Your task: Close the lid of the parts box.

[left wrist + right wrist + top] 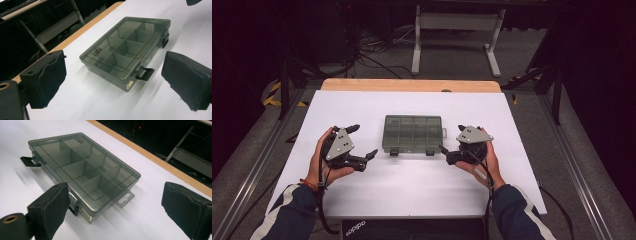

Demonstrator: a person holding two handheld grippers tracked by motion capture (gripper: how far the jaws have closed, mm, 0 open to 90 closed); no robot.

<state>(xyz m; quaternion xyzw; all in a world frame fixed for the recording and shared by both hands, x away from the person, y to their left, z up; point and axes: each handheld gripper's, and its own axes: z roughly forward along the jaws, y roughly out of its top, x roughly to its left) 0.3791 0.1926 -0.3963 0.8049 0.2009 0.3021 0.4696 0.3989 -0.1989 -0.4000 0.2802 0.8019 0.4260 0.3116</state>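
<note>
Presently, on the table:

- Box (413, 133): smoky see-through plastic, lid down, divided into compartments. It lies flat between the two tongs, touching neither. Seen ahead of the left jaws in the left gripper view (126, 51) and ahead of the right jaws in the right gripper view (83, 171).
- Latches (145, 74): two black clips on the box's near long side, both sticking outward. One lies just ahead of the right tongs' left pad (74, 209).
- Hang tab (124, 199): clear, on the short end facing the right tongs.
- Left tongs (362, 141): spread wide, holding nothing, just left of the box, resting in the left hand (323, 162).
- Right tongs (451, 148): spread wide, holding nothing, just right of the box, in the right hand (486, 161).
- Table (412, 185): white top under box and tongs, with a wooden edge (411, 85) on the far side.
</note>
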